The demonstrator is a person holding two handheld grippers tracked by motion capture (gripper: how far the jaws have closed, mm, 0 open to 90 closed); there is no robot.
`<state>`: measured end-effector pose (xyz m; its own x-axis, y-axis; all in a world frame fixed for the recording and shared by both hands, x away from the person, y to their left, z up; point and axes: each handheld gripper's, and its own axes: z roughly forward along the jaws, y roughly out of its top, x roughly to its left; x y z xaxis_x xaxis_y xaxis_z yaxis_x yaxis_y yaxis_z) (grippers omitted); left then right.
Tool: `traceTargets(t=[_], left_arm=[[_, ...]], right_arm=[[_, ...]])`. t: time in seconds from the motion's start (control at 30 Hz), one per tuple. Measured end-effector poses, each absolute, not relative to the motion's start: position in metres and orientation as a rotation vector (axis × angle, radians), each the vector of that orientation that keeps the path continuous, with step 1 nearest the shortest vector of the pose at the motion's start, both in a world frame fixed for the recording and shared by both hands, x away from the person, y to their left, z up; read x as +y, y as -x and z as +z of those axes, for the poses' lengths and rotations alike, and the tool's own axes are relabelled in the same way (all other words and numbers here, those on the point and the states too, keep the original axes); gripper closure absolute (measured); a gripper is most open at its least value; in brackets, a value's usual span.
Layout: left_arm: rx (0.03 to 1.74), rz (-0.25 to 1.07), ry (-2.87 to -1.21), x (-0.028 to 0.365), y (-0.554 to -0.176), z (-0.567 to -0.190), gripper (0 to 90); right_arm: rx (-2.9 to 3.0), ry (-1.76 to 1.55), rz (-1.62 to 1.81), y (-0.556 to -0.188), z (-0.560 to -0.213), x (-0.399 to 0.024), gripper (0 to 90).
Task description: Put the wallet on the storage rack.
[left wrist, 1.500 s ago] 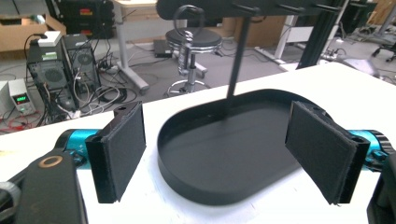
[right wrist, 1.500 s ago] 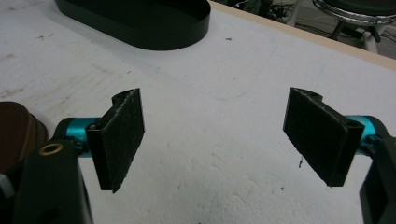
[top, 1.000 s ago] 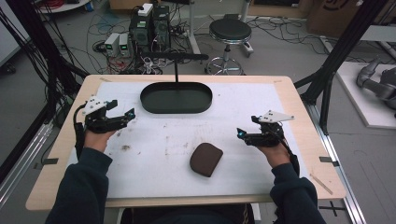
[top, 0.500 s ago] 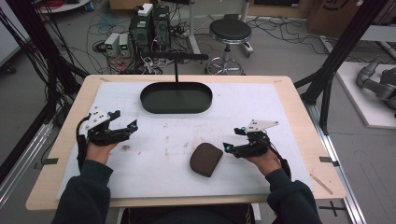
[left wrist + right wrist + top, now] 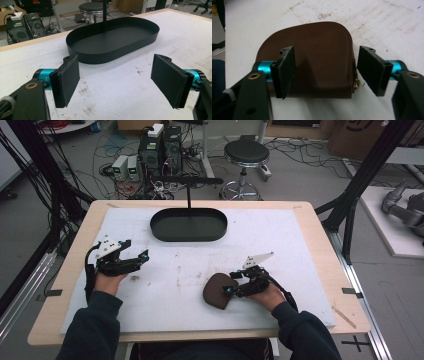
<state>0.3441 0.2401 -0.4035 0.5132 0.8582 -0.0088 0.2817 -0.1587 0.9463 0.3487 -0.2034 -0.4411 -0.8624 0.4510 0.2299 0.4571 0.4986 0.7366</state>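
the right gripper (image 5: 231,289) has moved left and down onto the flat brown leather pouch (image 5: 216,291) at the near middle of the white mat (image 5: 300,265); its jaws, just closing, straddle it without pressing yet. the left gripper (image 5: 141,256) stays wide apart, so a grasp looks imminent.

Left gripper (image 5: 115,82) jaws wide apart, black oval tray (image 5: 112,40) beyond, stained white mat (image 5: 120,100)
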Motion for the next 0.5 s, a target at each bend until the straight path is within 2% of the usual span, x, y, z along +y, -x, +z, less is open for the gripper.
traceTargets(t=[0.03,0.1,0.23,0.3,0.43,0.5], left_arm=[[0.973,0.684,-1.702,0.24,-0.344,-0.404,22.9],[0.973,0.685,-1.707,0.24,-0.344,-0.404,22.9],[0.974,0.683,-1.708,0.241,-0.345,-0.404,23.0],[0.977,0.683,-1.706,0.241,-0.345,-0.405,23.0],[0.977,0.683,-1.71,0.241,-0.345,-0.405,23.1],[0.977,0.683,-1.707,0.241,-0.345,-0.405,23.3]], right_arm=[[-2.713,0.811,-1.341,-0.35,-0.441,-0.204,35.1],[-2.704,0.799,-1.344,-0.352,-0.44,-0.206,47.7],[-2.684,0.807,-1.349,-0.355,-0.44,-0.208,52.6],[-2.674,0.817,-1.351,-0.359,-0.439,-0.211,66.6],[-2.637,0.832,-1.339,-0.364,-0.44,-0.212,69.3],[-2.642,0.821,-1.347,-0.366,-0.441,-0.212,65.5]])
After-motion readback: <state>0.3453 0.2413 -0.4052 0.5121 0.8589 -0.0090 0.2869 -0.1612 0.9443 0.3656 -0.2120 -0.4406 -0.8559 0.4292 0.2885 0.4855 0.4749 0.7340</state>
